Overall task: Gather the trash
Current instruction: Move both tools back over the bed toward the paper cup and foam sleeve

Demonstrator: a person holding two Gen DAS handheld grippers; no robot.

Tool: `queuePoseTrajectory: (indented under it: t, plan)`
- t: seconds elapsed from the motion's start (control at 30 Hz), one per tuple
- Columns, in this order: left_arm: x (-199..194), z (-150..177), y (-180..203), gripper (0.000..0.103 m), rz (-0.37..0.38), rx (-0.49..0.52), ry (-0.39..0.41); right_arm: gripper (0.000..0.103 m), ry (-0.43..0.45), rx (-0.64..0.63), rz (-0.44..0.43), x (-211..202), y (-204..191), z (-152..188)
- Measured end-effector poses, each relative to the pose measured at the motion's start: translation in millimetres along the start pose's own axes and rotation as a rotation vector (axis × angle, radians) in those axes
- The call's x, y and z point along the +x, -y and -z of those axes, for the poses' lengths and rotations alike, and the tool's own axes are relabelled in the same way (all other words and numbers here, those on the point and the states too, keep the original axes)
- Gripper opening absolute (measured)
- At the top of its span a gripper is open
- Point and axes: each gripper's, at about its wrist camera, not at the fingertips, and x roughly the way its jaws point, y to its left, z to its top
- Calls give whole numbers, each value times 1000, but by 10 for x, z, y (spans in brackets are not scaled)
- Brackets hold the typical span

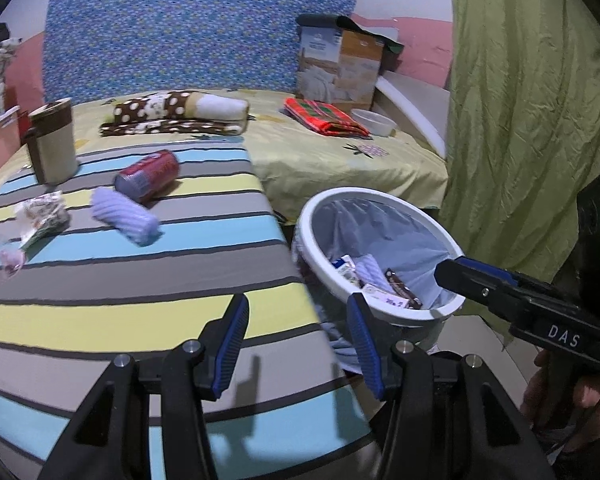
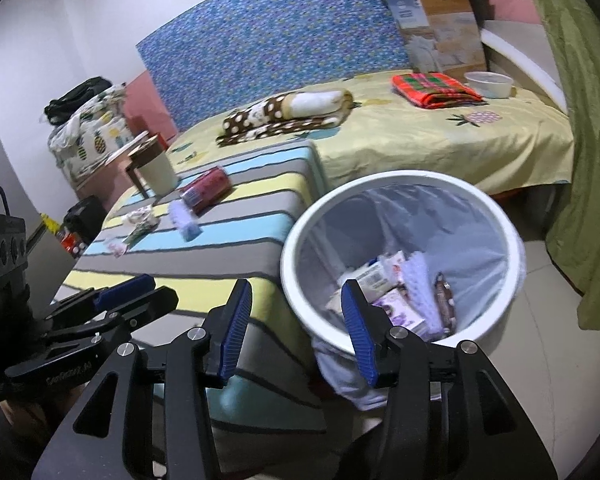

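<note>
While both jaws gape empty, the right gripper [image 1: 440, 272] body reads "DAS"; left gripper [image 1: 296, 344] unlabelled.

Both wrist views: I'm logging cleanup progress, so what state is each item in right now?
Left gripper: open, empty.
Right gripper: open, empty.
White round bin with clear liner: upright, partly filled with wrappers.
Red drink can: lying on its side.
Lilac ribbed roll: lying flat.
Crumpled wrapper: on striped cloth.
Beige lidded jug: upright.
</note>
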Motion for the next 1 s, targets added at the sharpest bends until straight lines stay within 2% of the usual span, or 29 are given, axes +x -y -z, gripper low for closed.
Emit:
queuePoseTrajectory:
  t: [0.6, 1.0]
  plan:
    - [-470, 154, -553, 53, -147, -92, 45, 49, -13, -154, -91, 89, -592, -95]
    - [-549, 144, -992, 53, -212, -144, 60, 49, -45, -243, -138, 335, -997, -178]
